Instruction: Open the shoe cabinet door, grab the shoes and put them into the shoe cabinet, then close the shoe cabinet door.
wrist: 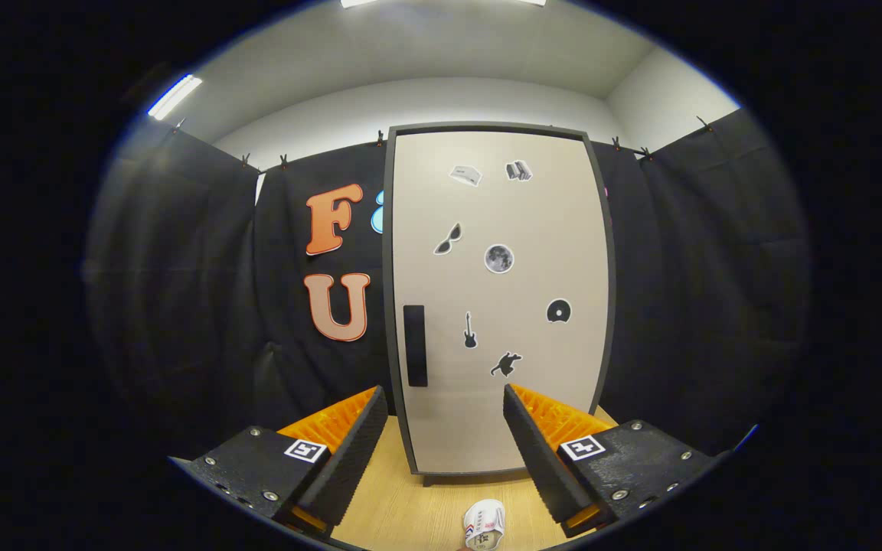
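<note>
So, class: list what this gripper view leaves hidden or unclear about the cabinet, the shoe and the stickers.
- Inside of the tall beige cabinet: hidden by its closed door.
- White shoe on the wooden floor, ahead of the open gripper jaws: cut off at the view's bottom.
- Small door stickers: details too small.

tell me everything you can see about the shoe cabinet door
The shoe cabinet door is shut, a tall, pale beige, smooth panel in a dark frame, standing upright on the wooden table against the black cloth wall. A black vertical handle sits near its left edge, low down. Small stickers dot it, among them sunglasses, a moon, a guitar and a disc. The open claw hangs just before it, touching nothing.
</note>
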Tool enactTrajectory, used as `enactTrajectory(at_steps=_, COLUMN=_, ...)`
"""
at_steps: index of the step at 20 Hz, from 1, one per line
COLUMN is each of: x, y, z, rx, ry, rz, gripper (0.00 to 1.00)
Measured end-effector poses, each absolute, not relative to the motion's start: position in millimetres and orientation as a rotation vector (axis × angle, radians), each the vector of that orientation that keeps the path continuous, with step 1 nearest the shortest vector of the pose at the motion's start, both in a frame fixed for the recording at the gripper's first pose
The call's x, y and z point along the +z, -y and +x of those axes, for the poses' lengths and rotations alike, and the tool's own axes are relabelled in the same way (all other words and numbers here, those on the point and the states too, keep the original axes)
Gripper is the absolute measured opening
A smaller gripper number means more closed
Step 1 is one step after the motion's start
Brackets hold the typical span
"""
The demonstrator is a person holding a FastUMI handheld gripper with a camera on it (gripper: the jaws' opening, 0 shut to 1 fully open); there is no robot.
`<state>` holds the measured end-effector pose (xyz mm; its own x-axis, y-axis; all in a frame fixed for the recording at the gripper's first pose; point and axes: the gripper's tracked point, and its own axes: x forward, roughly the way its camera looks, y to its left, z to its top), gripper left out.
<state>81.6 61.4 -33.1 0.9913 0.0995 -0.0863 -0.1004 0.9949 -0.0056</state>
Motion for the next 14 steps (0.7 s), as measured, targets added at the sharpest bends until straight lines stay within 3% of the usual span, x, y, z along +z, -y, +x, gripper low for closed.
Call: enactTrajectory(at_steps=14, x=-71.7, y=-123.5, z=230.1, rx=0.107, ry=-0.146, rz=-0.031, gripper=0.95)
